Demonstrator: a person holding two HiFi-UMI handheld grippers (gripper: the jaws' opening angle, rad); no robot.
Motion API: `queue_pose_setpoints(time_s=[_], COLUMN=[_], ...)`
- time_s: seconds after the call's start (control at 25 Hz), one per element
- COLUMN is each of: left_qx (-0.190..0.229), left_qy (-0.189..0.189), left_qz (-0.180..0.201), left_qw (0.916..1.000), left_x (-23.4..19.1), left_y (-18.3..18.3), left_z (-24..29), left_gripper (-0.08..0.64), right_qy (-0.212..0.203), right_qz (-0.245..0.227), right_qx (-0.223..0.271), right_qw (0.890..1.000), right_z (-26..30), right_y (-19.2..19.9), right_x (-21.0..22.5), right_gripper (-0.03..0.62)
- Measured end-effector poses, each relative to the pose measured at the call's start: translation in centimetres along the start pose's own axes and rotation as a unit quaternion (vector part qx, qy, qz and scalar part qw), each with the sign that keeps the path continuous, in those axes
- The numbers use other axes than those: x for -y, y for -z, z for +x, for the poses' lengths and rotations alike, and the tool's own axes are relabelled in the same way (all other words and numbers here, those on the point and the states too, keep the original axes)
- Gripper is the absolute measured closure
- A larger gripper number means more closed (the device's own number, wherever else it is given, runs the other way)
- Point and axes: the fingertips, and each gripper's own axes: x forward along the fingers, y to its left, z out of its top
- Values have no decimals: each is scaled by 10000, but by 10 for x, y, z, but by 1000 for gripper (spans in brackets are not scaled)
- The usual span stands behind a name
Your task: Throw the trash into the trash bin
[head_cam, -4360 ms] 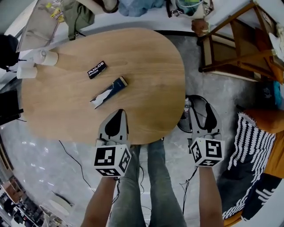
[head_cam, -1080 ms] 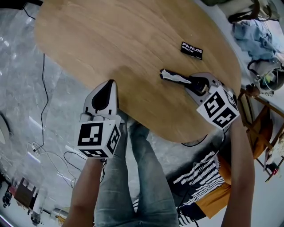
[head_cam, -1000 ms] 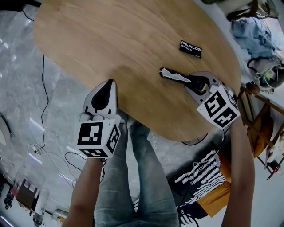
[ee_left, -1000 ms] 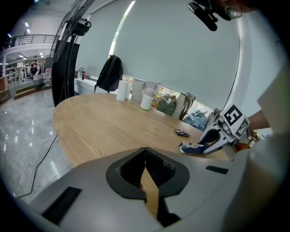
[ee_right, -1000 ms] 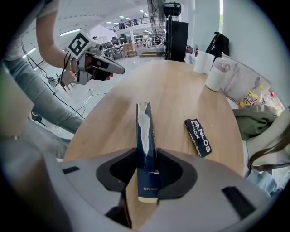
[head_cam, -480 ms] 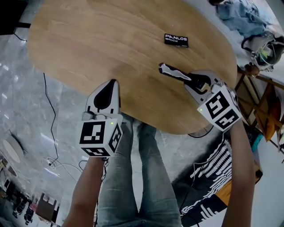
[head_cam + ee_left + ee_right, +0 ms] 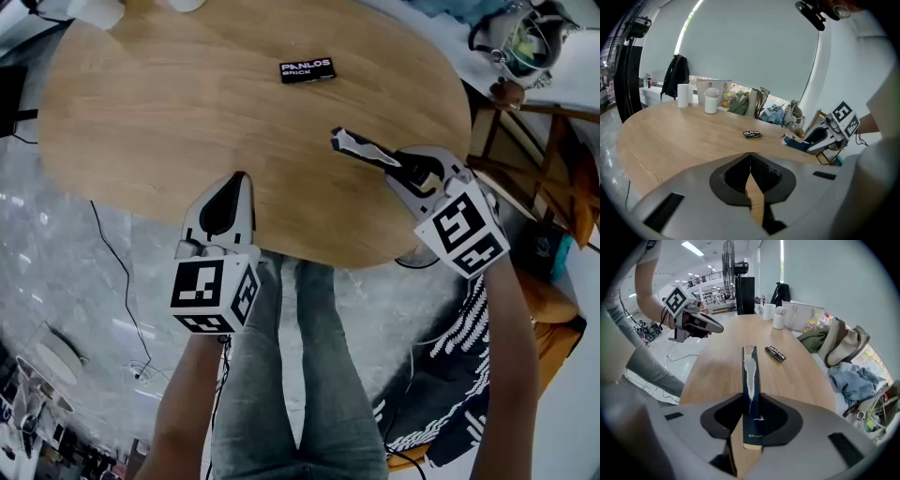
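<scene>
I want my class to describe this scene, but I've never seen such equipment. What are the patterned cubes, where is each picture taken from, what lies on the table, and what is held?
No robot here: a person holds a two-jaw gripper in each hand; the patterned cubes are part of them. One picture looks down from a camera on the person's head; the other two come from cameras riding on each gripper. On the wooden table lies a small black packet. The right gripper is clamped on a torn blue-and-white wrapper, its jaws having just been closing. The left gripper is shut and empty.
</scene>
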Motion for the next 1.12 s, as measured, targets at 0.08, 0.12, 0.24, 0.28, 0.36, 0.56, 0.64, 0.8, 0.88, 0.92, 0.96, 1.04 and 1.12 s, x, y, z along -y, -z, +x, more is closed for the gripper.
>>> queue_pose_setpoints(time_s=[0.08, 0.12, 0.24, 0.28, 0.36, 0.56, 0.64, 0.8, 0.88, 0.92, 0.96, 1.04, 1.12], left_qx=[-45, -62, -95, -108, -146, -216, -244, -316, -349, -363, -376, -407, -443], left_qy=[116, 173, 326, 367, 438, 580, 639, 806, 890, 930, 969, 1055, 1147], left_qz=[77, 112, 195, 223, 285, 450, 509, 677, 750, 781, 811, 879, 953], left_qw=[9999, 9998, 9992, 9990, 9985, 9971, 9964, 9939, 9926, 9919, 9913, 9897, 9878], left_x=[14, 21, 41, 47, 59, 85, 97, 123, 137, 143, 150, 164, 178], left_y=[2, 3, 5, 6, 9, 13, 15, 19, 22, 24, 25, 28, 31], left_z=[4, 5, 9, 9, 10, 15, 18, 24, 26, 27, 28, 30, 32], left_gripper=[541, 541, 541, 541, 541, 541, 541, 541, 541, 541, 541, 541, 541], right_qy=[63, 86, 190, 233, 317, 584, 670, 823, 892, 929, 966, 1042, 1122], right_qz=[129, 196, 364, 407, 486, 727, 901, 1170, 1262, 1313, 1372, 1512, 1663], right_qx=[36, 64, 142, 151, 148, 130, 168, 170, 153, 148, 147, 155, 163], right_qw=[9999, 9997, 9991, 9988, 9982, 9956, 9935, 9896, 9879, 9869, 9857, 9829, 9795], right_z=[-8, -13, -24, -28, -35, -52, -59, -72, -80, -84, -87, -95, -101], right_y=[11, 16, 30, 35, 46, 76, 88, 115, 130, 137, 144, 158, 172], right_x=[-2, -3, -4, -5, -6, -7, -8, -12, -16, -17, -19, -22, -25], right_gripper=[468, 468, 469, 470, 471, 473, 474, 476, 476, 476, 476, 476, 476])
